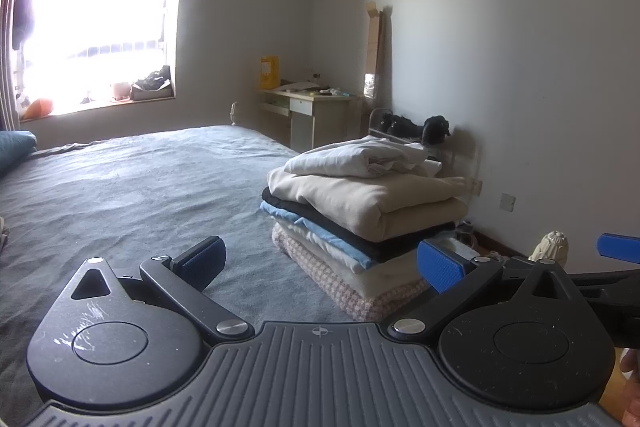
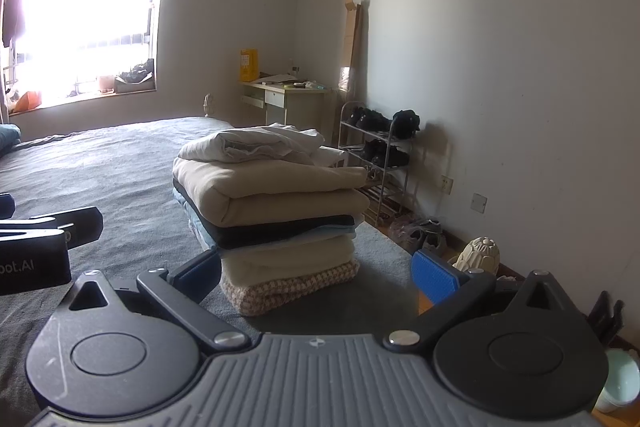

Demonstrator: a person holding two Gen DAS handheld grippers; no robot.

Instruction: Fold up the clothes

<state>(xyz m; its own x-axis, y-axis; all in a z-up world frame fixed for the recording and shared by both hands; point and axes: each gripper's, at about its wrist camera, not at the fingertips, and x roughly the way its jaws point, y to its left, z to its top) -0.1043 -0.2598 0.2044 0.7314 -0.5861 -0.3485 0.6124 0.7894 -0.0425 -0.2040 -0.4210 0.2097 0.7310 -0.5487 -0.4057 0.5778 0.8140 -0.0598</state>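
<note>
Both tools hang wide open and empty: left tool (image 1: 322, 265), right tool (image 2: 316, 273). The stack of folded clothes (image 2: 272, 211) sits on the grey bed (image 1: 132, 187), just ahead of them near its right edge.

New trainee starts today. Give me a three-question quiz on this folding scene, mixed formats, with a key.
1. True or false: the left gripper holds a garment between its jaws.
2. Multiple choice: the top item on the stack of folded clothes is
A. a black garment
B. a white garment
C. a pink checked garment
3. Fill in: the stack rests on the grey ____.

Key
1. False; its jaws are spread with nothing between them, as are those of the right gripper.
2. B
3. bed
</note>
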